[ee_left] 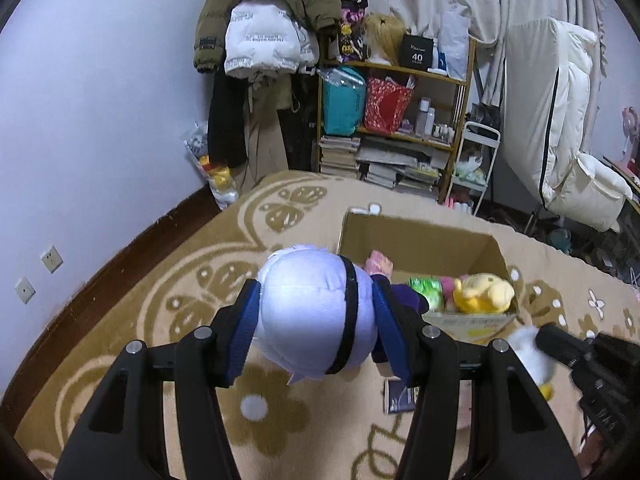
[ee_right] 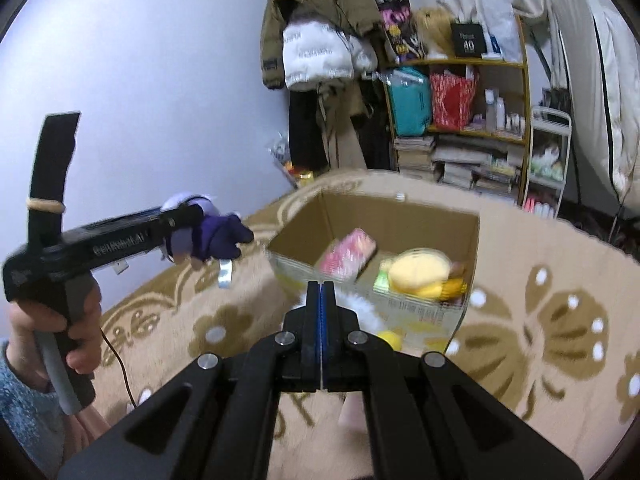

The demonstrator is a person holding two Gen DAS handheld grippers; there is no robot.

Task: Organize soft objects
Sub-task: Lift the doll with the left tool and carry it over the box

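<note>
My left gripper (ee_left: 316, 294) is shut on a plush doll (ee_left: 312, 320) with a lavender head, a black band and a dark purple body, held above the patterned blanket. The right wrist view shows this doll (ee_right: 216, 236) in the left gripper (ee_right: 200, 216), left of the box. An open cardboard box (ee_left: 420, 236) stands beyond it, holding a yellow plush (ee_left: 486, 292), a green pack (ee_left: 426, 288) and a pink item (ee_right: 348, 256). My right gripper (ee_right: 321, 290) is shut on a white fluffy plush (ee_right: 362, 308) with yellow feet, near the box's front wall (ee_right: 400, 308).
The beige flower-patterned blanket (ee_left: 200, 300) covers the surface. A small dark card (ee_left: 400, 396) lies on it under the left gripper. Behind are a cluttered wooden shelf (ee_left: 400, 120), hanging coats (ee_left: 260, 40), a white cart (ee_left: 480, 160) and a folded white duvet (ee_left: 560, 120).
</note>
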